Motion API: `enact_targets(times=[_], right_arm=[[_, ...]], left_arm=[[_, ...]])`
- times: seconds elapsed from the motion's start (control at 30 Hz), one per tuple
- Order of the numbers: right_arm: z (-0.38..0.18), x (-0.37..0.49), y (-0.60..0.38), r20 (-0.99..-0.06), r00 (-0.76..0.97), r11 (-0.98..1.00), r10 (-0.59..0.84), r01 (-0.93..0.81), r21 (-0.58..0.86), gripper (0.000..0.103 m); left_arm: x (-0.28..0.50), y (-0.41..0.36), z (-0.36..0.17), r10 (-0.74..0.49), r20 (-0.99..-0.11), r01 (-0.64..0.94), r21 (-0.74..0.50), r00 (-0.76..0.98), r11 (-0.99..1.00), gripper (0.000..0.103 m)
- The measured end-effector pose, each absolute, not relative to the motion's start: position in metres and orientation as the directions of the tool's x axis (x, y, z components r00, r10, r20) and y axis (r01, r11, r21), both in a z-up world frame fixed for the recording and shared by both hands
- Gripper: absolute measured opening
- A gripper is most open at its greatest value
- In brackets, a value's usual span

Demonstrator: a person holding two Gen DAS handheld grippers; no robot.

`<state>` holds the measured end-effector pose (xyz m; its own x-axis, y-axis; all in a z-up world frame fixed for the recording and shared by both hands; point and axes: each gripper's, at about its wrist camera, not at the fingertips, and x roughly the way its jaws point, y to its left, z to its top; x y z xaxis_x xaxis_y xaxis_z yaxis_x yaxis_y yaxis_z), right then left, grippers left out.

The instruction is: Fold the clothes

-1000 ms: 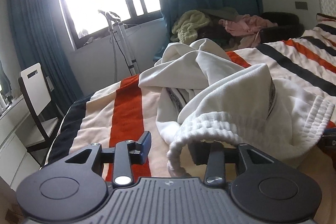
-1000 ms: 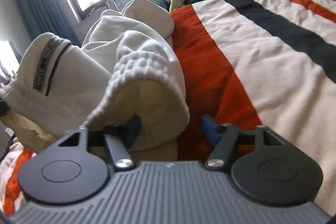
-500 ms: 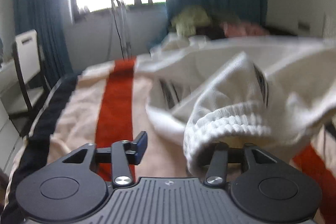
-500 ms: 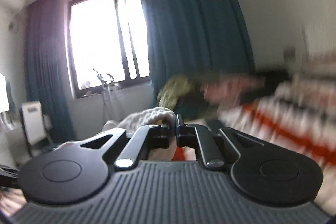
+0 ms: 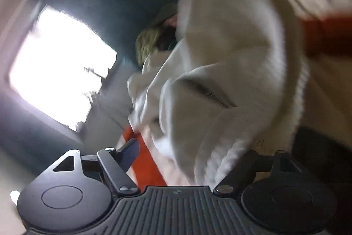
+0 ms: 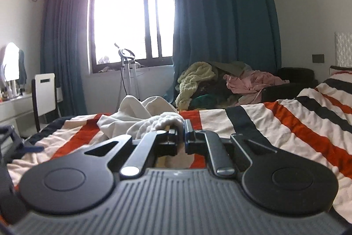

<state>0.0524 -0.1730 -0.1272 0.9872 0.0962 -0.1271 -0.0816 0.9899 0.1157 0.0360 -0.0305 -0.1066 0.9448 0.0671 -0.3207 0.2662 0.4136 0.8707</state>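
A white sweatshirt with a ribbed hem [image 6: 151,118] lies bunched on the striped bed [image 6: 275,124]. My right gripper [image 6: 180,129] is shut on its ribbed hem, near the bed surface. In the blurred, tilted left wrist view the sweatshirt [image 5: 231,72] hangs close in front of the camera. My left gripper [image 5: 189,155] is open; the ribbed hem drapes over its right finger and its left finger [image 5: 129,152] is bare. The left gripper also shows at the left edge of the right wrist view [image 6: 13,142].
A pile of green, pink and dark clothes [image 6: 220,83] sits at the bed's far end by blue curtains [image 6: 222,21]. A window [image 6: 129,17], a clothes steamer stand [image 6: 127,72], a white chair [image 6: 44,91] and a desk [image 6: 13,107] stand to the left.
My right gripper closed on the ribbed hem and lifted to level. My left gripper stayed open and has rolled hard sideways, with the sweatshirt swinging across its view.
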Motion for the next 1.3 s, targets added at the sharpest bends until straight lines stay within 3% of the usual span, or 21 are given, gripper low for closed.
enact_targets(times=[0.23, 0.43, 0.5, 0.6, 0.67, 0.77, 1.0, 1.1, 1.17, 1.23, 1.3], right_arm=[[-0.128, 0.055, -0.177, -0.126, 0.985, 0.982, 0.114, -0.092, 0.166, 0.009], [-0.130, 0.057, -0.177, -0.139, 0.984, 0.981, 0.114, -0.089, 0.174, 0.009], [-0.131, 0.057, -0.177, -0.146, 0.983, 0.981, 0.112, -0.086, 0.175, 0.009], [-0.132, 0.059, -0.178, -0.156, 0.982, 0.981, 0.109, -0.081, 0.177, 0.010], [-0.134, 0.059, -0.178, -0.165, 0.981, 0.982, 0.105, -0.076, 0.173, 0.011], [-0.138, 0.059, -0.178, -0.180, 0.979, 0.984, 0.097, -0.068, 0.162, 0.011], [-0.148, 0.063, -0.187, -0.233, 0.969, 0.979, 0.085, -0.038, 0.199, 0.014], [-0.152, 0.063, -0.189, -0.244, 0.966, 0.976, 0.082, -0.028, 0.215, 0.027], [-0.154, 0.063, -0.191, -0.244, 0.965, 0.971, 0.094, -0.035, 0.235, 0.053], [-0.156, 0.063, -0.189, -0.247, 0.963, 0.969, 0.112, -0.051, 0.241, 0.062], [-0.160, 0.065, -0.182, -0.261, 0.956, 0.972, 0.138, -0.080, 0.220, 0.063]], left_arm=[[0.018, -0.065, -0.149, -0.006, -0.206, 0.205, 0.971, 0.979, 0.125, 0.083], [0.027, -0.078, -0.152, -0.027, -0.148, 0.150, 0.982, 0.989, 0.116, 0.077], [0.032, -0.081, -0.147, -0.033, -0.131, 0.135, 0.979, 0.991, 0.154, 0.070], [0.040, -0.086, -0.141, -0.038, -0.111, 0.117, 0.973, 0.993, 0.201, 0.051], [0.045, -0.088, -0.133, -0.035, -0.114, 0.119, 0.961, 0.993, 0.249, 0.027], [0.049, -0.088, -0.111, -0.025, -0.100, 0.103, 0.930, 0.995, 0.352, 0.012], [0.051, -0.069, -0.042, 0.053, -0.033, -0.008, 0.776, 0.998, 0.630, 0.006], [0.052, -0.049, -0.014, 0.099, -0.036, -0.049, 0.676, 0.994, 0.735, 0.006], [0.051, -0.027, 0.005, 0.126, -0.048, -0.073, 0.600, 0.991, 0.797, 0.006], [0.049, -0.010, 0.018, 0.144, -0.073, -0.087, 0.515, 0.987, 0.853, 0.006], [0.034, 0.014, 0.025, 0.160, -0.101, -0.099, 0.442, 0.982, 0.891, 0.006]])
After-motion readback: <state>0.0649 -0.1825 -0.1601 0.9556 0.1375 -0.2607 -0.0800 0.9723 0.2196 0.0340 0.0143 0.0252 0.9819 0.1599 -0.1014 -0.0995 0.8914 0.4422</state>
